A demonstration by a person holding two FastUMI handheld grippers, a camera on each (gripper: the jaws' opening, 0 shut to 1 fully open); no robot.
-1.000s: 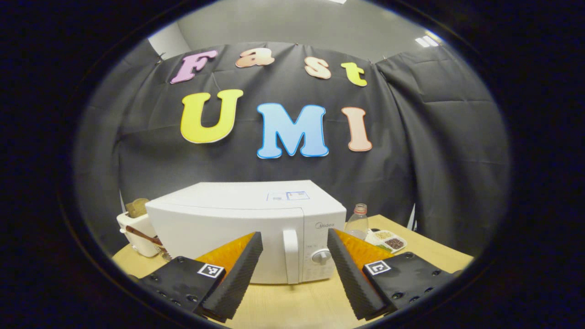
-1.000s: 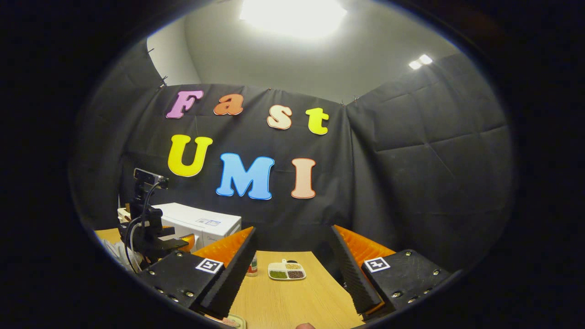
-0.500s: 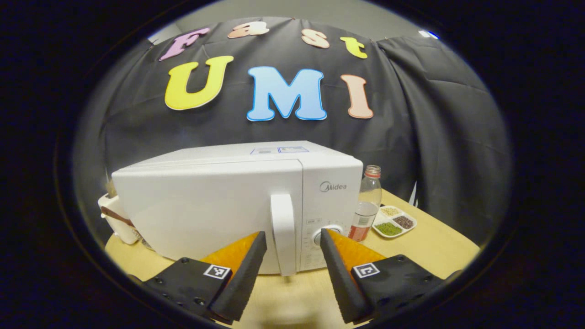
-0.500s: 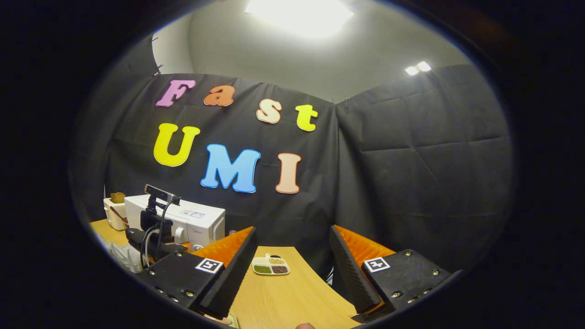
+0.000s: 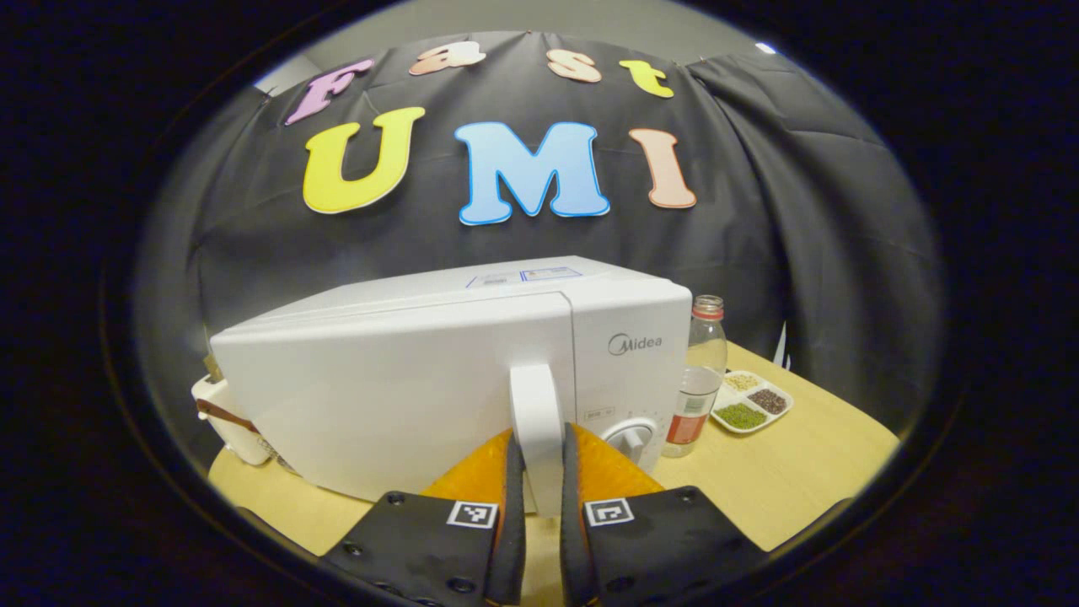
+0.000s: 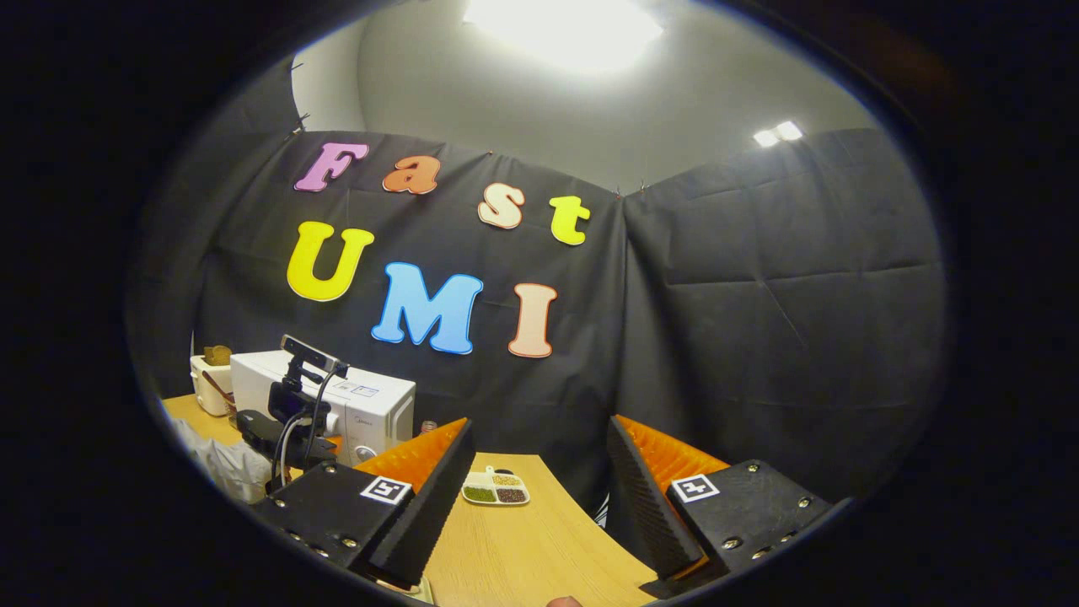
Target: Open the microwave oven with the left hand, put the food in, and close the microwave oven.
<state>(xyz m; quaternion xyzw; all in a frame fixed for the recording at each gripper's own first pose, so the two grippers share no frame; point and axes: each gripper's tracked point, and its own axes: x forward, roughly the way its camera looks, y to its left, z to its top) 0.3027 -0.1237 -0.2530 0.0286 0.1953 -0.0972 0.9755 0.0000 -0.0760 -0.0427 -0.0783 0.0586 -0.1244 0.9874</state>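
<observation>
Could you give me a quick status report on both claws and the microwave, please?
Left claw shut on door handle. Right claw open, empty, above table. Microwave door looks closed. Nothing in the way.

The microwave oven [image 5: 438, 379] stands big on the desk [image 5: 784, 480]. Right beside its right wall stands a bottle [image 5: 698, 371], and past the bottle lies a small tray [image 5: 750, 403]. A white pot [image 5: 228, 421] sits at its left. In front of the tray, the desk is bare.
</observation>
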